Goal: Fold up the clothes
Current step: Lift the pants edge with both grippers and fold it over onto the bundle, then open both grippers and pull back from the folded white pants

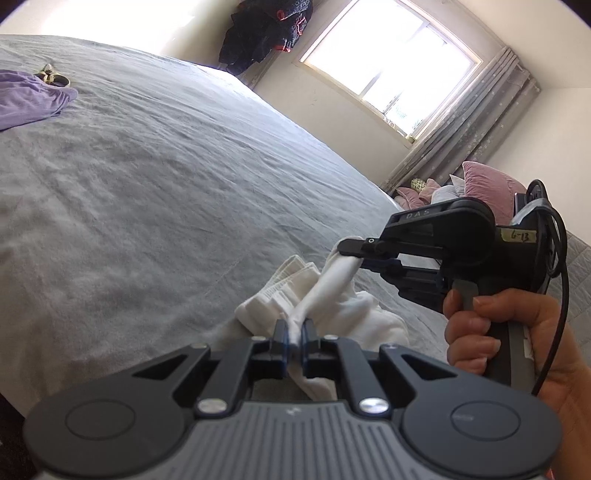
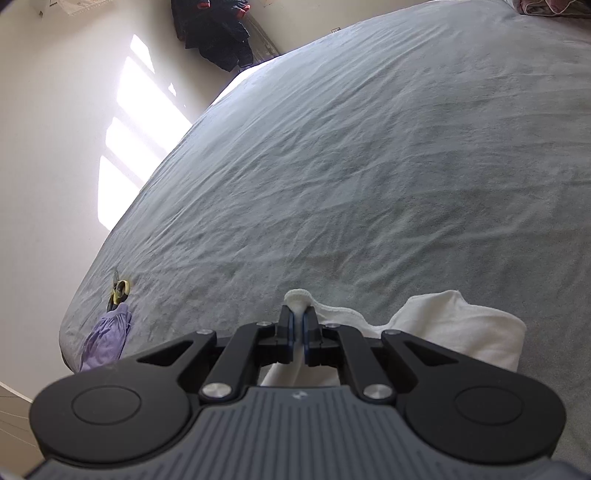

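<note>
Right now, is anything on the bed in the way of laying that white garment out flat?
Nothing visible. Both the left gripper and right gripper already pinch the white garment, and the grey bedspread ahead lies bare. The purple cloth and scissors sit off near the far edge.

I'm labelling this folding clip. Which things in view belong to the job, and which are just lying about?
In the job: white garment, pinched by left gripper and right gripper; grey bed.

Lying about: purple garment, scissors, pink pillows, dark clothes.

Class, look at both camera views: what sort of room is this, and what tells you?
Most likely a bedroom: a wide bed under a grey cover, pink pillows beside it, and a curtained window.
</note>
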`<state>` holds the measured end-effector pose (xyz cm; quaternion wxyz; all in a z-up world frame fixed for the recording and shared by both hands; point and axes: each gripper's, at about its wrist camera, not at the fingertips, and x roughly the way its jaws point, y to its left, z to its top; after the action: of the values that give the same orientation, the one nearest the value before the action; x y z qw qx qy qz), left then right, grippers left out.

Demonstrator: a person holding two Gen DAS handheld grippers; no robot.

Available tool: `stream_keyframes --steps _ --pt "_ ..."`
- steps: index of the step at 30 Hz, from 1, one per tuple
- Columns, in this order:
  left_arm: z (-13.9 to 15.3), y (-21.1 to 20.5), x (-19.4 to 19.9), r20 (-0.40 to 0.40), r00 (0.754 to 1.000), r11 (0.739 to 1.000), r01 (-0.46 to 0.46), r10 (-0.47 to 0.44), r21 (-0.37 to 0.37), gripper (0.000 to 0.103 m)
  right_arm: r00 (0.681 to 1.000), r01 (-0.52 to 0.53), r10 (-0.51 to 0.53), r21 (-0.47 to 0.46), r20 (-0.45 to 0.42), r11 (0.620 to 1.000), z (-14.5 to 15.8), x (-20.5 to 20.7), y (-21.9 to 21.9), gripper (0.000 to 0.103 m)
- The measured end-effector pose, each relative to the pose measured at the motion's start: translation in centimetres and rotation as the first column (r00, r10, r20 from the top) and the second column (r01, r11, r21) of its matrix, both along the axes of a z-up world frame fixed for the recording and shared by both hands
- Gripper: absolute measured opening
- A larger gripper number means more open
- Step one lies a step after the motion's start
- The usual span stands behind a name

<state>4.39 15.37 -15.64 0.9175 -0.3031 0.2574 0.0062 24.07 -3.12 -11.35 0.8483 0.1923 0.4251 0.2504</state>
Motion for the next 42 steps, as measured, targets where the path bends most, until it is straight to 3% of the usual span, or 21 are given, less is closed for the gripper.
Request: stream_keyframes --steps 4,6,8,10,11,12,15,21,26,30,31,33,34,38,42 --pt "-0.4 1.0 0.9 -0.035 0.999 0.999 0.041 -0.04 0.018 0.009 1.0 -0.003 0.004 0.018 -0.006 1.0 -0.9 0.2 1.0 0.008" --pt "-0.3 1.4 1.1 -0.048 0.997 0.997 0.062 -0.06 0.039 0.02 1.0 -0.001 0.002 0.04 -0.018 0.999 -1.3 0.2 0.9 0.015" --pt "0.2 1.8 1.2 -0.042 0.996 0.995 0.078 -0.075 0.068 0.031 1.0 -0.002 0.003 0.054 -0.02 0.999 -1.3 0.2 0.5 0.015" --pt "0.6 2.3 1.6 -0.04 0.995 0.992 0.093 -0.09 0.09 0.034 1.0 0.005 -0.005 0.06 -0.003 0.998 -1.0 -0.1 -0.3 0.026" --pt "0.9 2.6 2.1 -0.039 0.994 0.99 0.105 -0.102 0.099 0.036 1.0 0.016 -0.017 0.056 0.019 0.998 -0.8 -0.4 -0.9 0.048" --pt "1.2 2.8 2.6 -0.038 0.993 0.988 0.118 -0.115 0.102 0.039 0.998 0.027 -0.03 0.051 0.047 0.998 -0.5 -0.8 -1.5 0.058" --pt "1.7 3.2 4.8 -0.042 0.985 0.98 0.171 -0.168 0.103 0.043 0.992 0.056 -0.059 0.025 0.112 0.998 0.1 -1.7 -3.5 0.058" --pt "1.9 3.1 10.3 -0.082 0.966 0.961 0.254 -0.246 0.109 0.042 0.97 0.187 -0.182 -0.019 0.162 0.982 -0.7 -2.9 -8.0 0.058" --pt "1.5 2.7 13.3 -0.119 0.957 0.954 0.279 -0.266 0.11 0.04 0.967 0.234 -0.232 -0.006 0.108 0.972 -3.1 -3.1 -10.0 0.058" --pt "1.1 2.5 14.9 -0.13 0.954 0.952 0.284 -0.269 0.111 0.03 0.966 0.241 -0.243 0.034 0.088 0.97 -4.2 -2.9 -10.1 0.056" --pt "1.0 2.5 15.3 -0.133 0.951 0.95 0.295 -0.28 0.106 0.026 0.965 0.244 -0.247 0.041 0.088 0.969 -4.4 -2.8 -10.0 0.053" --pt "0.7 2.3 15.8 -0.132 0.944 0.944 0.315 -0.302 0.1 0.01 0.962 0.253 -0.256 0.049 0.091 0.966 -4.7 -2.6 -9.8 0.019" --pt "0.7 2.2 15.9 -0.124 0.944 0.942 0.318 -0.305 0.107 0.008 0.959 0.262 -0.266 0.049 0.097 0.964 -4.8 -2.7 -9.8 0.015" --pt "0.6 1.7 16.1 -0.089 0.947 0.937 0.32 -0.31 0.139 0.007 0.928 0.326 -0.336 0.087 0.16 0.941 -4.7 -4.3 -10.9 0.013" --pt "-0.5 0.0 17.0 -0.125 0.943 0.906 0.331 -0.308 0.264 0.008 0.919 0.36 -0.37 0.093 0.136 0.928 -5.9 -4.8 -11.6 0.013"
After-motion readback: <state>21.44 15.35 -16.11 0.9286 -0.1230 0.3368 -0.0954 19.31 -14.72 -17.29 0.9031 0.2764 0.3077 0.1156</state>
